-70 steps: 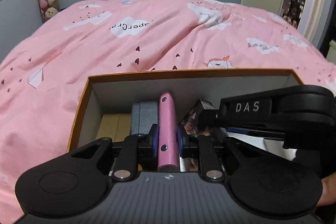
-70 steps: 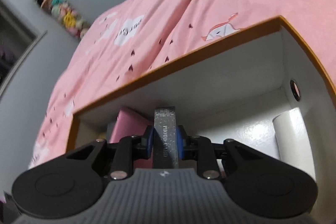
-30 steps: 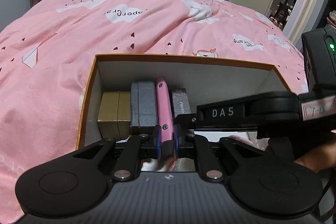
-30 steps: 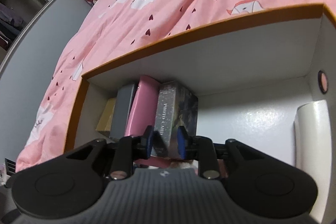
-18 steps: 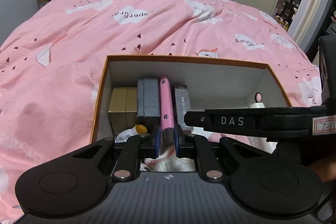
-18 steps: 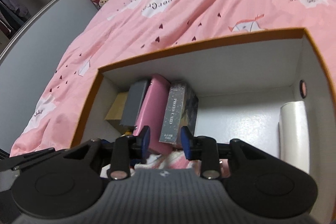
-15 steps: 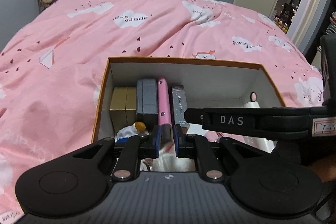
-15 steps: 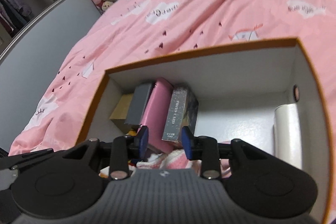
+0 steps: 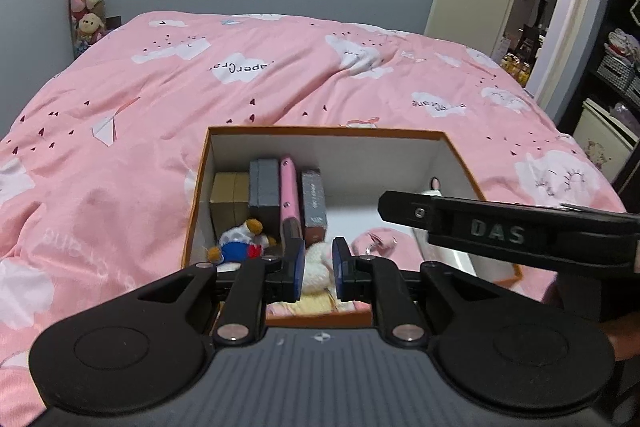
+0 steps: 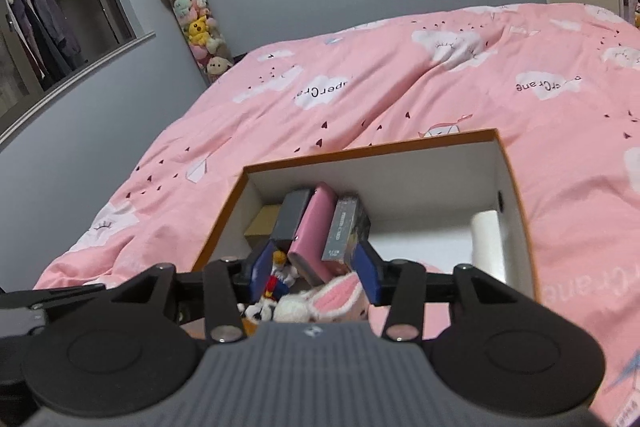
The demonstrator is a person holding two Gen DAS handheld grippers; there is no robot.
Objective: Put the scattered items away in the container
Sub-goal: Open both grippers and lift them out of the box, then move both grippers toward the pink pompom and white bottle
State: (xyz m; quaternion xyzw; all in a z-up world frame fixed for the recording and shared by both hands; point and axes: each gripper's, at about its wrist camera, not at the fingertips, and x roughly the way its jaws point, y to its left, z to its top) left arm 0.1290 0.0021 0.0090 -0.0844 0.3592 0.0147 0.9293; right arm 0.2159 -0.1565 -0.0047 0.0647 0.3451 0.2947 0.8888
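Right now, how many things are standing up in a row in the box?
4: gold box by the left wall, then grey box, pink case, dark photo-card box. More may hide behind them.

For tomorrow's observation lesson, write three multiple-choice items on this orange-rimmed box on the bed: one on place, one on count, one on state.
1. Where does the pink case stand?
A. between grey box and dark card box
B. on the quilt
C. beside the white roll

2. How many items stand upright in that row?
A. two
B. four
C. six

3. The right claw is
A. gripping the case
B. empty
C. out of view

Answers: 1 A, neighbours flank it. 2 B, gold box, grey, pink, dark. 3 B, jaws opening, pads bare.
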